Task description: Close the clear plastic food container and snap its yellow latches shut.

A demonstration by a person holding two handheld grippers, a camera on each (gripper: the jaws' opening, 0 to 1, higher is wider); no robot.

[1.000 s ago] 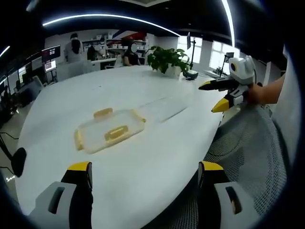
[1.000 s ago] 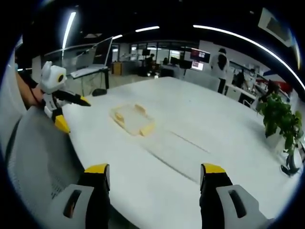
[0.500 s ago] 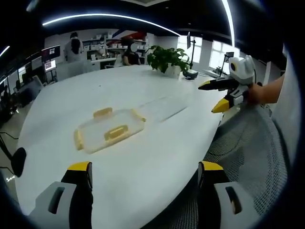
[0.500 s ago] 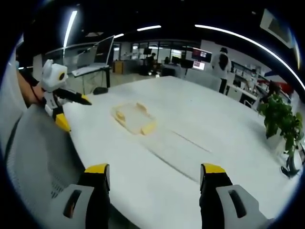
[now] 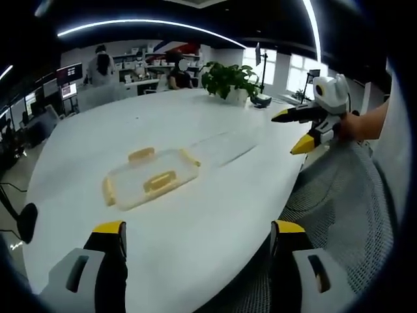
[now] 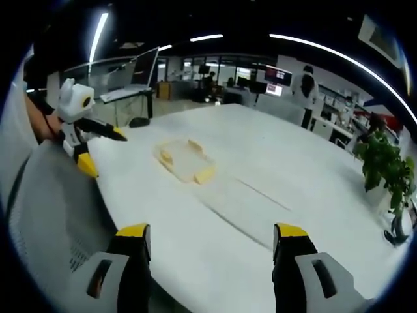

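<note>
In the left gripper view, the left gripper (image 5: 195, 261) hangs above the near edge of the white table (image 5: 195, 215) with its 2 jaws spread wide and nothing between them. The clear container (image 5: 151, 178) lies flat on the table ahead of them, well apart from the tips, with yellow latches (image 5: 160, 181) on its sides. The right gripper (image 5: 301, 132) comes in from the right, held over a mesh chair back (image 5: 339, 208), its jaws parted and empty. A potted plant (image 5: 228, 81) stands at the far edge.

In the right gripper view, the right gripper (image 6: 212, 264) is also spread wide and empty above the table edge (image 6: 215, 235). The container (image 6: 185, 162) sits farther out toward the left, nearer the left gripper (image 6: 94, 150), whose jaws are open there too.

The container looks light, thin and smooth (likely to slide on the slick tabletop if pushed from 1 side). I would steady it by the rim with 1 gripper and press each latch down at its outer edge with the other; whether the lid is fully seated I cannot tell.
</note>
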